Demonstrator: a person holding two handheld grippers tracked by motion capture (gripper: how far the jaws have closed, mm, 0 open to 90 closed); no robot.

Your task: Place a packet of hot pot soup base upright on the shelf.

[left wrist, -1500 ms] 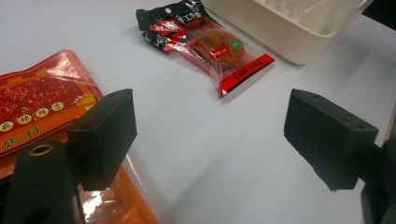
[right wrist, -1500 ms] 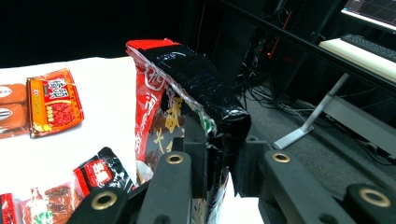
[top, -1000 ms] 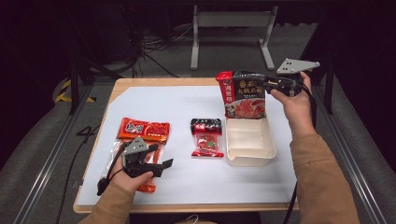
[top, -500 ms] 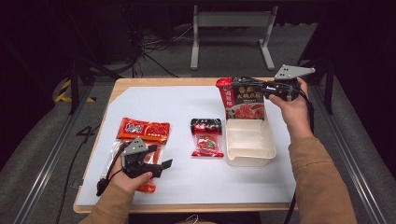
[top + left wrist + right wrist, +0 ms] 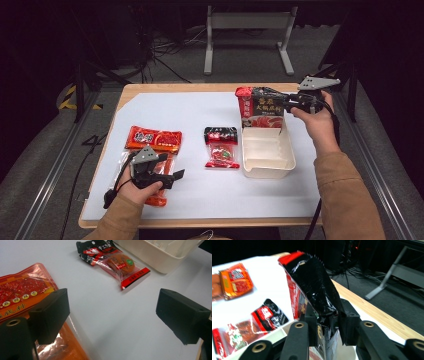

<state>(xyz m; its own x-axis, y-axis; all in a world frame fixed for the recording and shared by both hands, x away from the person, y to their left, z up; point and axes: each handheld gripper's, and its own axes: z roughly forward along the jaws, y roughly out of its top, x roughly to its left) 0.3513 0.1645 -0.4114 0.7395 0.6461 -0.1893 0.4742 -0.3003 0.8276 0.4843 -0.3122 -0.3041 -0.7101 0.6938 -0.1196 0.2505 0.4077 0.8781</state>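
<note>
Partly hidden: black pouch (image 5: pixel 317 290) base behind right gripper (image 5: pixel 327 327) jaws, opening yet gripping; left gripper (image 5: pixel 112 312) jaws wide, empty.

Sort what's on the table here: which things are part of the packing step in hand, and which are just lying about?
In the job:
- black and red pouch, upright between the right gripper jaws, which have just been opening
- cream bin under it

Lying about:
- small black and red packet
- orange packets by the left gripper, jaws open
</note>
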